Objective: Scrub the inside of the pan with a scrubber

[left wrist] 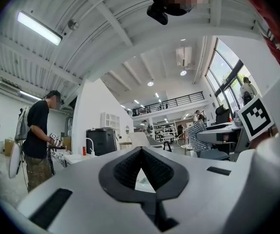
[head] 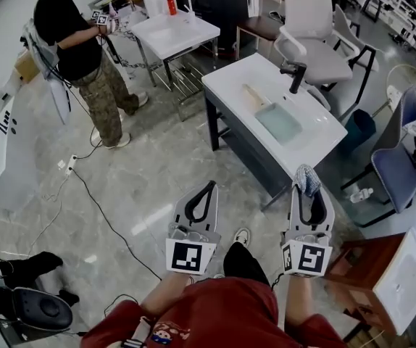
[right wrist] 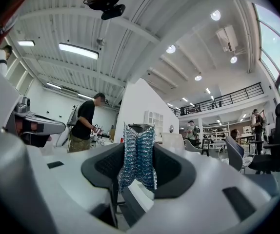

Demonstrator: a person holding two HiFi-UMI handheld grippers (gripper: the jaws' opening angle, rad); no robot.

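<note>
I see no pan in any view. A silvery-blue mesh scrubber (head: 308,179) (right wrist: 137,159) is pinched upright between the jaws of my right gripper (head: 306,188) (right wrist: 138,145), which is shut on it. My left gripper (head: 209,187) (left wrist: 141,152) is shut with its tips touching and nothing between them. Both grippers hang above the grey floor, short of a white sink counter (head: 246,72) with a black faucet (head: 294,75) and a pale green basin (head: 279,122). A tan object (head: 253,97) lies on the counter beside the basin.
A person (head: 79,49) stands at the back left by a white table (head: 176,32). A white office chair (head: 314,38) stands behind the counter; blue chairs (head: 396,171) and a blue bin (head: 357,130) stand at the right. Cables (head: 98,207) cross the floor. A wooden table (head: 376,265) is at the bottom right.
</note>
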